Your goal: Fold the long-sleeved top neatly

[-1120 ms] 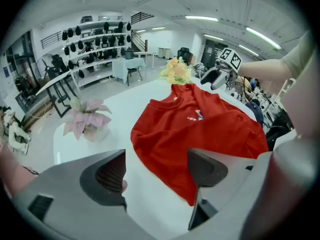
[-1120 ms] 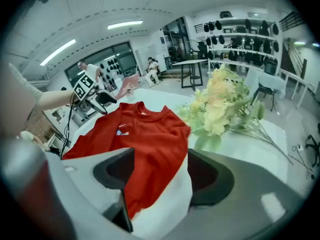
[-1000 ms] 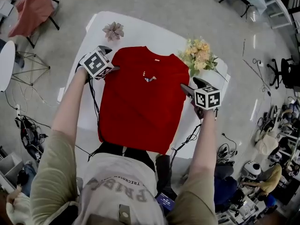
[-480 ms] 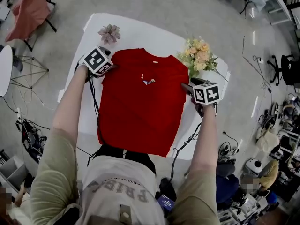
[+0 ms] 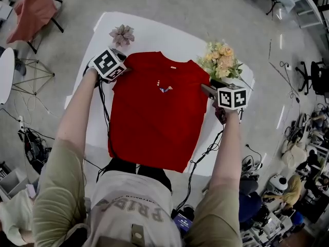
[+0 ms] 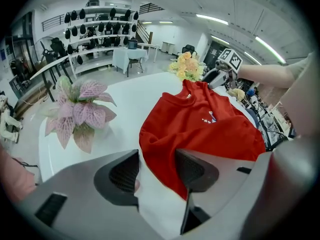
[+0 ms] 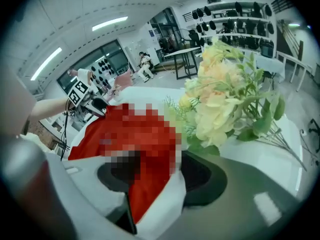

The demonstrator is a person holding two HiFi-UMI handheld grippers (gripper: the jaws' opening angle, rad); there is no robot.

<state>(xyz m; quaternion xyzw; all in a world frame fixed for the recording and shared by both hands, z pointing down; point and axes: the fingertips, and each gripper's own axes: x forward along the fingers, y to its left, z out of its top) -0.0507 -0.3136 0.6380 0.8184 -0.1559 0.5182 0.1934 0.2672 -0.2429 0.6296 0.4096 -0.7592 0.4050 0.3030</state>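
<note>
The red long-sleeved top lies flat on the white table, collar away from me, with no sleeve sticking out at its sides. My left gripper is at its left shoulder. In the left gripper view the jaws are closing, with the red cloth's edge between them and white table showing beside one pad. My right gripper is at the right shoulder. Its jaws are closing too, around a strip of red cloth, with a gap on one side.
A pink-leaved plant stands at the table's far left, close to the left gripper. A yellow flower bouquet lies at the far right, right beside the right gripper. Cables hang off the table's edges. A chair draped in pink cloth stands on the floor.
The right gripper has shifted a little up along the top's right edge, nearer the bouquet. The left gripper has stayed at the left shoulder.
</note>
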